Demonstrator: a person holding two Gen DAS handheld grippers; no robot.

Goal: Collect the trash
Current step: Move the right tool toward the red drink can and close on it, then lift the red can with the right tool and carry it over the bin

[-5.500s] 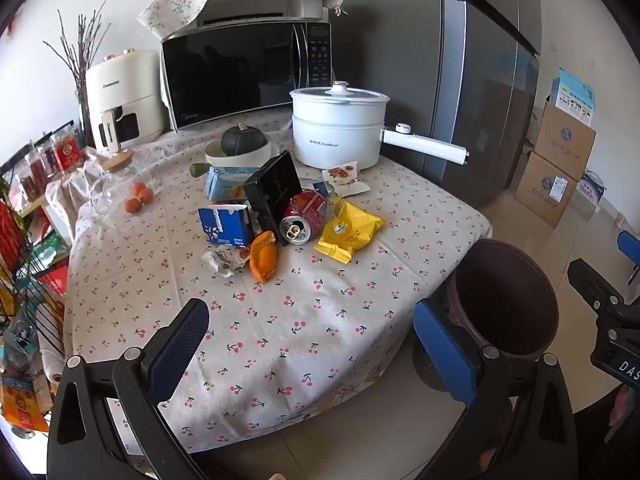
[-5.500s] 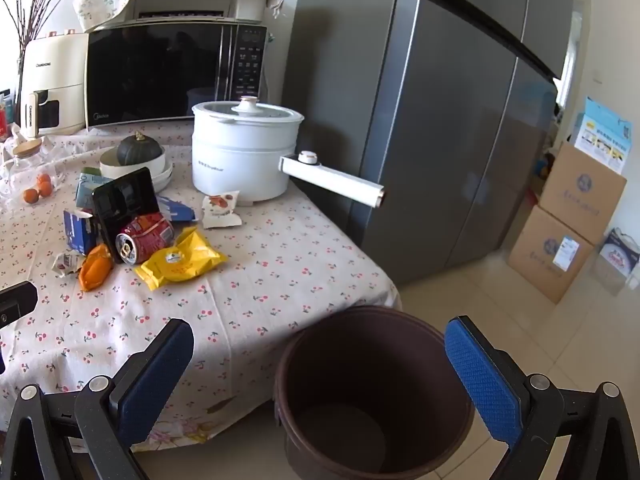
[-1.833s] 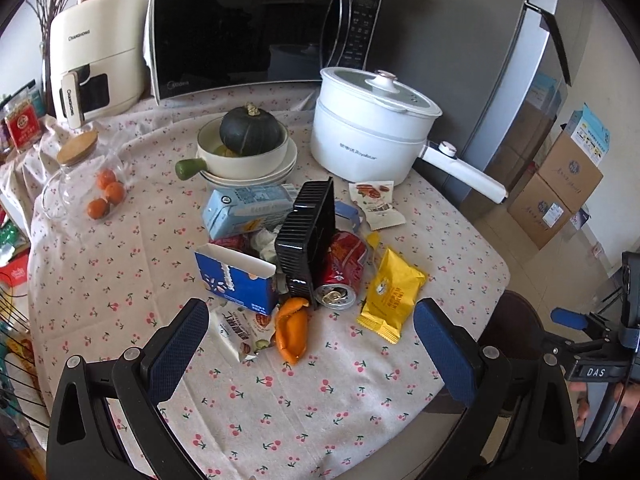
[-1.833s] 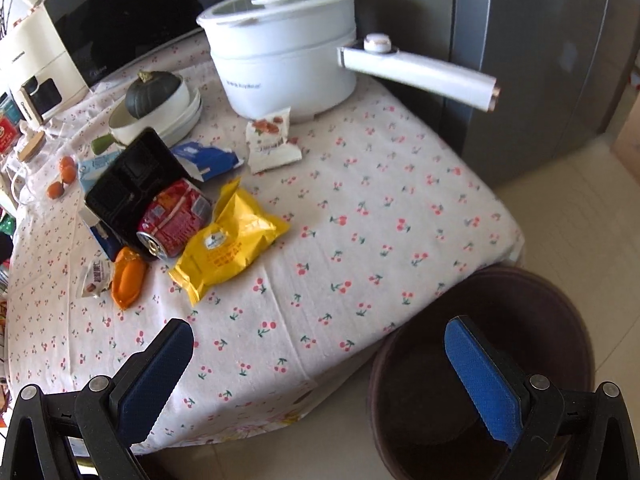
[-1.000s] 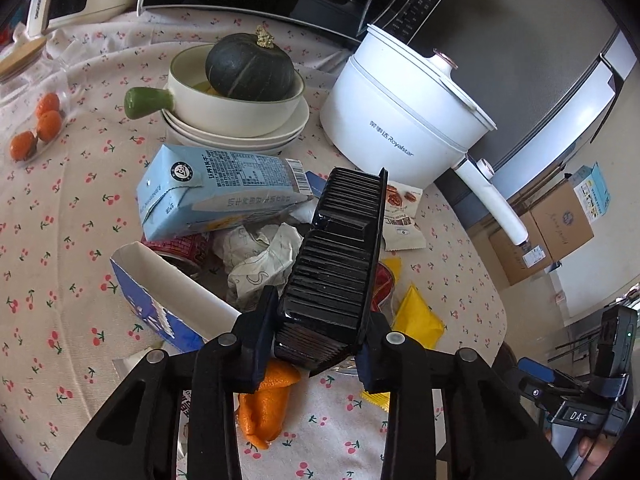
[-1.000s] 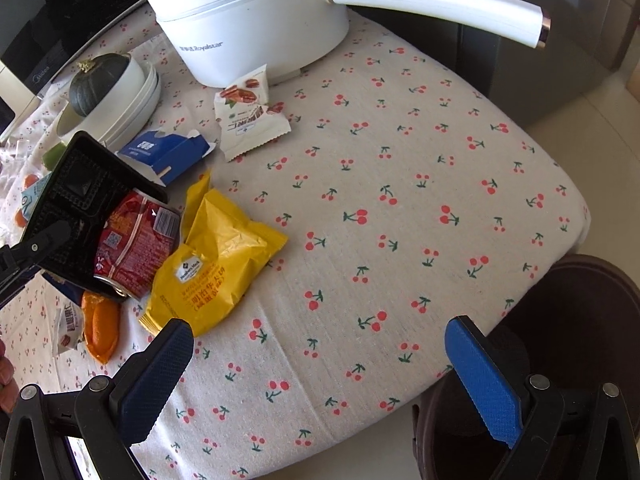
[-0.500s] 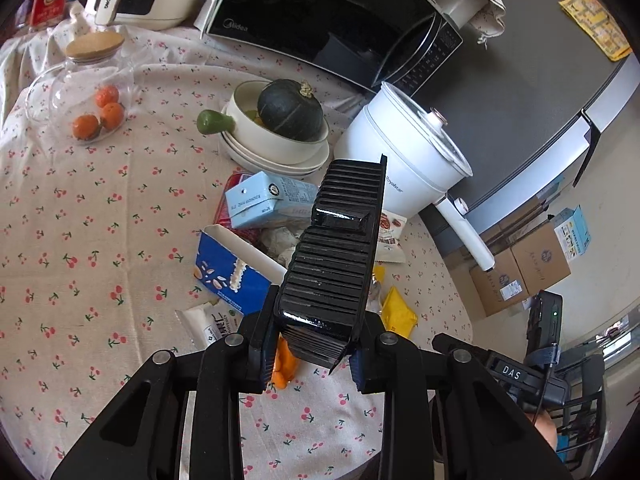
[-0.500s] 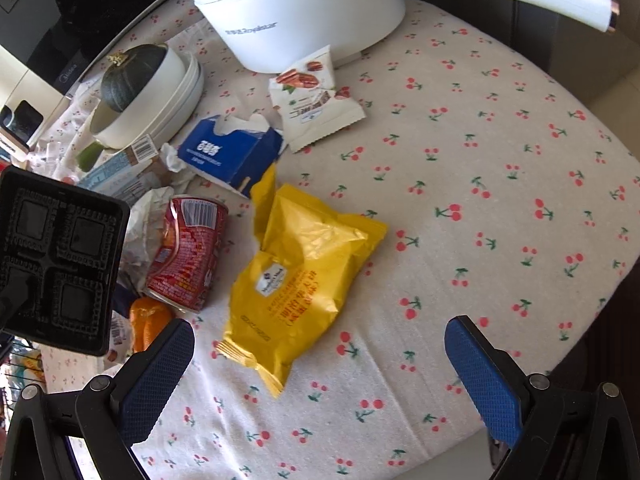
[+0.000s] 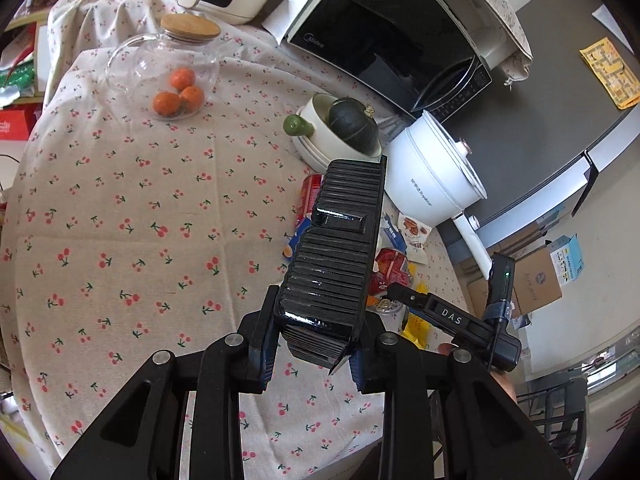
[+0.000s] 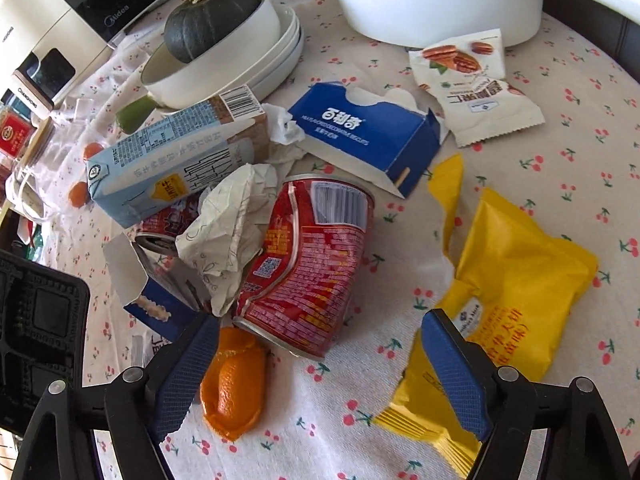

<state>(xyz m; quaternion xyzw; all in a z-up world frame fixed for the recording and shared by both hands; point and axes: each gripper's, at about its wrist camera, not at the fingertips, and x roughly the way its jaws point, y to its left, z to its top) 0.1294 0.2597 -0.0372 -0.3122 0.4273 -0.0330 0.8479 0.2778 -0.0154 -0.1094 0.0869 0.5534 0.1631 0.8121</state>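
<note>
My left gripper (image 9: 314,354) is shut on a black ribbed plastic tray (image 9: 336,256) and holds it up above the table; the tray also shows at the left edge of the right wrist view (image 10: 36,332). My right gripper (image 10: 320,364) is open, low over the trash pile, its jaws on either side of the near end of a dented red can (image 10: 308,264). Around the can lie orange peel (image 10: 234,392), a yellow snack bag (image 10: 508,292), crumpled paper (image 10: 228,220), a light blue carton (image 10: 172,160), a blue biscuit box (image 10: 368,132) and a nut packet (image 10: 476,84).
A white electric pot (image 9: 436,172) and a bowl with a green squash (image 10: 216,28) stand behind the pile. A glass jar with oranges (image 9: 172,76), a microwave (image 9: 384,40) and cardboard boxes (image 9: 540,276) on the floor are also in view.
My left gripper has lifted the black tray higher and drawn back from the pile. My right gripper has dropped down close over the red can.
</note>
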